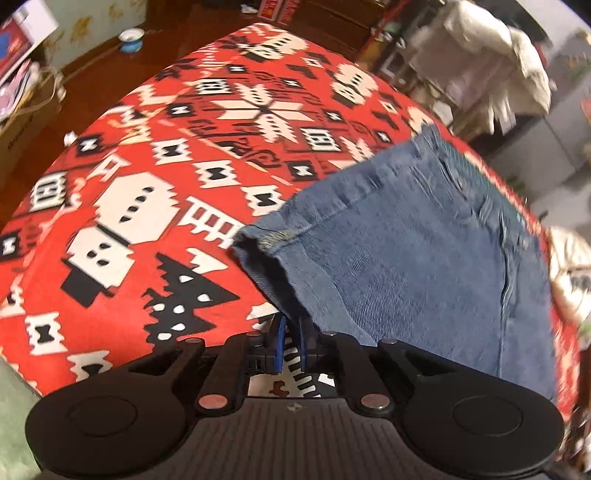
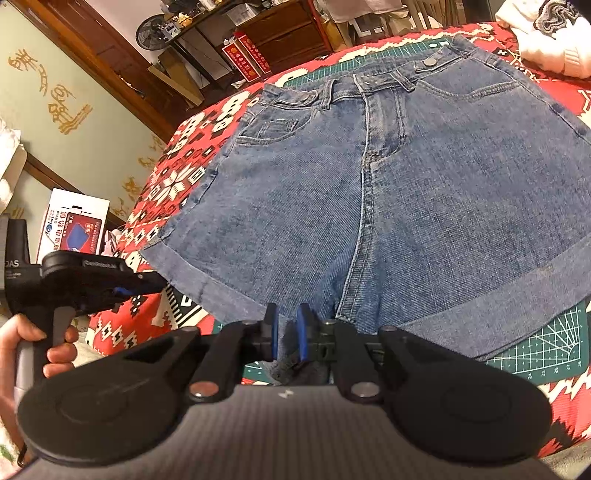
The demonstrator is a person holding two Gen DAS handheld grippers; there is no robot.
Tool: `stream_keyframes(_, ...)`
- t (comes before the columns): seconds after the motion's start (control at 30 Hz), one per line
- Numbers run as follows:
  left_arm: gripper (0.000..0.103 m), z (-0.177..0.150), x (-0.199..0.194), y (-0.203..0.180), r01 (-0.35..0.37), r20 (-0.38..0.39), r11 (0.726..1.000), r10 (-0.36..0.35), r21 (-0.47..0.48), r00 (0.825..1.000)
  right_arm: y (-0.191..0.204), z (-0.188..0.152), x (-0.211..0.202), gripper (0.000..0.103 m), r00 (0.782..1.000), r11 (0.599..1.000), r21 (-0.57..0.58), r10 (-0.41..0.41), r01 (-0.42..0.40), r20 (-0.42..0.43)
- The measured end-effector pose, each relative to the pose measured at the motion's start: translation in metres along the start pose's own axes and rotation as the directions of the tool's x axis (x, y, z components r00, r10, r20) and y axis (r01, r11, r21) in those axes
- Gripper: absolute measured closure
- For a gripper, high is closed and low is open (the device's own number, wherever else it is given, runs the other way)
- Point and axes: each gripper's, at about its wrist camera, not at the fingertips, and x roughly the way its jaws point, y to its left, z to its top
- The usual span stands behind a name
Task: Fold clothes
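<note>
Blue denim shorts (image 2: 406, 184) lie front side up on the red patterned tablecloth (image 2: 177, 147), waistband at the far side. My right gripper (image 2: 287, 332) is at the near hem by the crotch, shut on denim bunched between its blue pads. In the same view my left gripper (image 2: 155, 282), held by a hand (image 2: 22, 343), meets the left leg cuff. In the left wrist view the left gripper (image 1: 291, 332) is shut on the cuff edge of the shorts (image 1: 406, 240), which drapes up and to the right, blurred.
A green cutting mat (image 2: 535, 347) lies under the shorts. A white garment (image 2: 546, 48) sits at the far right corner. Bare tablecloth (image 1: 147, 184) spreads left of the shorts. A printed box (image 2: 74, 225) and dark wooden furniture (image 2: 288, 33) stand beyond the table.
</note>
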Motion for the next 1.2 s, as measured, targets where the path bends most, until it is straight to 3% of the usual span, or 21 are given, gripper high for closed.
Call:
stream_keyframes(0.1,0.097,-0.001,0.004,-0.005,-0.003,-0.010,0.999,0.003,0.033,1.000,0.000,0.001,0.000,0.090,1.000,1.000,0.004,0.002,-0.002,0.001)
stream_keyframes(0.23,0.096,-0.002,0.005,-0.005,0.072,-0.030,0.997,-0.071,0.022,0.997,0.000,0.000,0.000,0.090,1.000,1.000,0.004,0.005,-0.005,0.000)
stream_keyframes(0.33,0.079,-0.003,0.009,-0.007,0.122,-0.058,0.992,-0.122,0.011,0.991,0.001,0.000,0.000,0.090,1.000,1.000,0.004,0.006,-0.006,0.001)
stream_keyframes(0.5,0.074,-0.006,0.009,-0.022,0.098,-0.059,0.992,-0.094,0.074,0.994,0.000,0.000,-0.001,0.090,1.000,1.000,0.011,0.009,-0.009,0.004)
stream_keyframes(0.63,0.074,-0.007,0.010,-0.019,0.113,-0.104,0.993,-0.110,0.024,0.989,0.000,0.001,-0.002,0.090,1.000,1.000,0.015,0.014,-0.014,0.005)
stream_keyframes(0.77,0.078,-0.003,0.012,-0.032,0.025,-0.128,1.000,-0.023,0.008,0.992,0.001,0.001,-0.002,0.089,1.000,1.000,0.017,0.017,-0.017,0.003)
stream_keyframes(0.87,0.077,0.002,0.015,-0.045,-0.065,-0.169,0.998,0.063,-0.004,0.984,0.001,0.001,-0.002,0.089,1.000,1.000,0.019,0.018,-0.019,0.004)
stream_keyframes(0.97,0.078,0.011,0.022,-0.055,-0.139,-0.229,0.990,0.130,-0.026,0.965,0.000,0.002,-0.004,0.089,1.000,0.999,0.028,0.023,-0.023,0.009)
stream_keyframes(1.2,0.083,0.017,0.040,-0.088,-0.277,-0.300,0.952,0.305,0.132,0.904,-0.005,0.005,-0.009,0.089,0.998,0.996,0.072,0.053,-0.054,0.022)
